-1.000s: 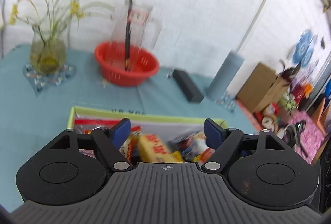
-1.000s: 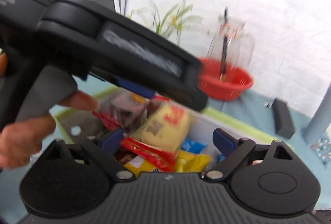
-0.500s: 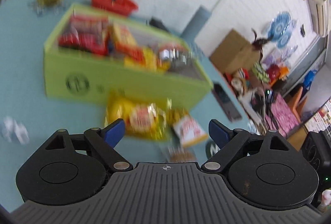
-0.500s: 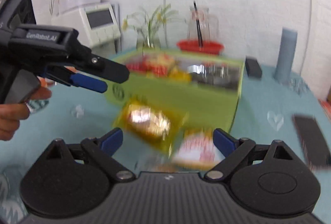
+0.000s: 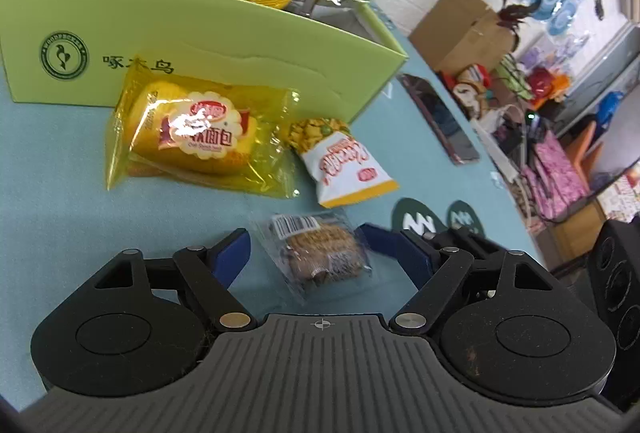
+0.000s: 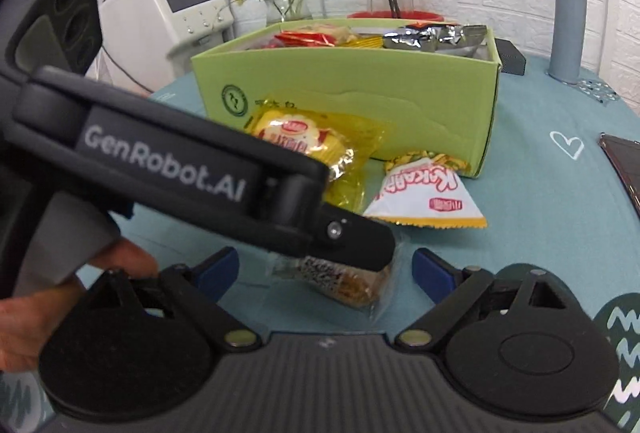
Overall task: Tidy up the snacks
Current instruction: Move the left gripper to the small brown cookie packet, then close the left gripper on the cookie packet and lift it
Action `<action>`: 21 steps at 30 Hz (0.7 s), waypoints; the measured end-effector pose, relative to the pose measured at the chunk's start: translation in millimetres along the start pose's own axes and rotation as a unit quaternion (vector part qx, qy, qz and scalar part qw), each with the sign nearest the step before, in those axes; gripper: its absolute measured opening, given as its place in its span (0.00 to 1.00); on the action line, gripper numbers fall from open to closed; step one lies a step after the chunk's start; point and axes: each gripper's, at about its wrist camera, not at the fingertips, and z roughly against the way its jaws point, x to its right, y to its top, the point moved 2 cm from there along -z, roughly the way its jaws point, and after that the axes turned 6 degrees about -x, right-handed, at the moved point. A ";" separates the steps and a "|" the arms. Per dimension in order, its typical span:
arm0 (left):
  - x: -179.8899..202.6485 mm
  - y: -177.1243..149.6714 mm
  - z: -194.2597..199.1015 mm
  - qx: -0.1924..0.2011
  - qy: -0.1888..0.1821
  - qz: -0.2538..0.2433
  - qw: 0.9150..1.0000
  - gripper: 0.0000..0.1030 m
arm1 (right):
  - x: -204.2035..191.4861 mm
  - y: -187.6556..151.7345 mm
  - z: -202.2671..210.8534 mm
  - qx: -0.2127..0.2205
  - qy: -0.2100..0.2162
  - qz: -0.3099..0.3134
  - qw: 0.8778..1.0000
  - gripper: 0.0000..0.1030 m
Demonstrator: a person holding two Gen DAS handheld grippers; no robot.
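The small clear-wrapped brown biscuit packet (image 5: 320, 257) lies on the teal bench (image 5: 52, 201), between your left claw's (image 5: 306, 249) wide-spread blue fingers. Your right claw (image 6: 326, 271) is wide too, empty. Close off-centre and the slick wrapper may slip out, or nudge the white-and-yellow snack pouch (image 5: 344, 163) just beyond.

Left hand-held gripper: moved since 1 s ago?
Yes. The left hand-held gripper was above the green box; it now sits in front of the box, low over the clear-wrapped cookie.
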 end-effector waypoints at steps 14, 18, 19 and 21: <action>-18.8 -16.7 32.8 0.030 -0.030 0.046 0.998 0.68 | -29.3 -10.6 20.5 0.021 -0.079 0.089 0.993 0.90; -19.1 -6.8 16.0 0.008 -0.027 0.062 0.998 0.62 | -12.8 0.5 -6.3 -0.010 -0.041 0.079 0.996 0.90; -18.7 -6.3 12.7 0.002 -0.023 0.061 0.998 0.57 | -10.0 -0.7 -9.0 -0.008 -0.037 0.070 0.997 0.90; -17.2 -8.2 12.9 0.001 -0.020 0.052 0.998 0.55 | -13.3 -5.5 -1.3 0.000 -0.037 0.066 0.997 0.79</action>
